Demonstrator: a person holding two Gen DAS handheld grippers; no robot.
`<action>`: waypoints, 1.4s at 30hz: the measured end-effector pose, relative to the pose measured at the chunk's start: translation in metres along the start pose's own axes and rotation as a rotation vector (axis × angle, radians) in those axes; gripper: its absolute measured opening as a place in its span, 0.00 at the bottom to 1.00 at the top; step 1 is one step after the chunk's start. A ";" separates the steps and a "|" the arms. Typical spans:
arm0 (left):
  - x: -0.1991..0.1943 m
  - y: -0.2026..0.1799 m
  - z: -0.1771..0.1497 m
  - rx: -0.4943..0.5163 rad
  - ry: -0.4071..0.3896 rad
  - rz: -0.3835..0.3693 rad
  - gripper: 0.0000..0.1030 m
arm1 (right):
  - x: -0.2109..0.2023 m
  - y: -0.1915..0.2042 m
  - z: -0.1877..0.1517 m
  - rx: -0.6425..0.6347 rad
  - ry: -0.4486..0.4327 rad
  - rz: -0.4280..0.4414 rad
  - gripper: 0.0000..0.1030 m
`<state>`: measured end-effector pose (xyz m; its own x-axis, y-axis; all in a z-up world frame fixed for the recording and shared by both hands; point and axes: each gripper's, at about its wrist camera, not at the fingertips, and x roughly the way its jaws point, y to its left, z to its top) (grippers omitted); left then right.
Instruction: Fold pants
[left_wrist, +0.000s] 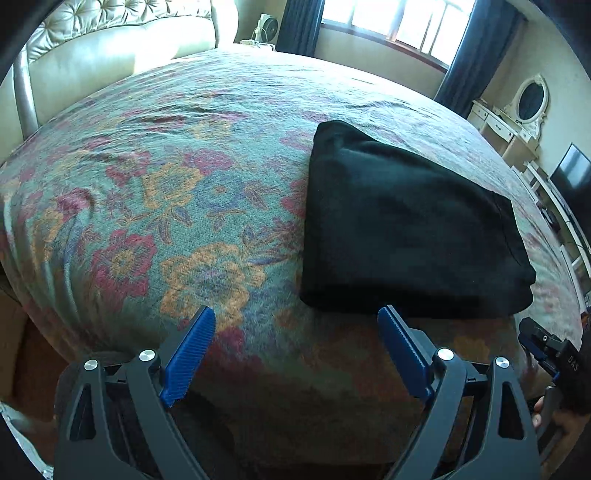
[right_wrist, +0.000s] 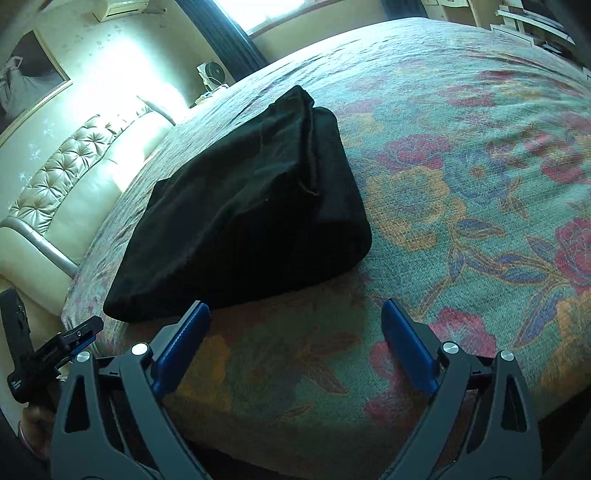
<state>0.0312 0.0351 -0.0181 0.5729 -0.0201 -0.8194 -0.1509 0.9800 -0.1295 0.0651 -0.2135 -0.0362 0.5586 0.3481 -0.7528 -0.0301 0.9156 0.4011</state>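
Note:
The black pants (left_wrist: 402, 225) lie folded into a thick rectangular bundle on the floral bedspread (left_wrist: 177, 192). In the left wrist view my left gripper (left_wrist: 295, 317) stands open just short of the bundle's near edge, with nothing between its blue pads (left_wrist: 190, 356). In the right wrist view the same pants (right_wrist: 251, 206) sit ahead and to the left. My right gripper (right_wrist: 295, 310) is open and empty over the bedspread (right_wrist: 461, 221), its left pad (right_wrist: 181, 341) close to the bundle's near edge. Each gripper shows at the other view's border: the right gripper (left_wrist: 532, 341), the left gripper (right_wrist: 79, 334).
A cream tufted headboard (left_wrist: 110, 48) runs along one side of the bed. A window with dark curtains (left_wrist: 476, 48), a small fan (left_wrist: 267, 26), a white dresser with an oval mirror (left_wrist: 532, 99) and a dark screen (left_wrist: 572, 173) stand around the room. A framed picture (right_wrist: 29, 74) hangs on the wall.

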 end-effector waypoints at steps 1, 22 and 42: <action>-0.002 -0.006 -0.002 0.017 0.003 -0.003 0.86 | 0.000 0.005 -0.002 -0.015 0.002 -0.003 0.91; -0.013 -0.038 -0.013 0.125 -0.051 0.032 0.86 | -0.015 0.045 -0.012 -0.189 -0.028 -0.053 0.91; -0.017 -0.042 -0.015 0.142 -0.062 -0.018 0.86 | -0.024 0.044 -0.005 -0.190 -0.041 -0.093 0.91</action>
<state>0.0160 -0.0082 -0.0067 0.6238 -0.0296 -0.7810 -0.0276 0.9978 -0.0599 0.0461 -0.1806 -0.0034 0.5995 0.2557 -0.7585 -0.1307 0.9662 0.2224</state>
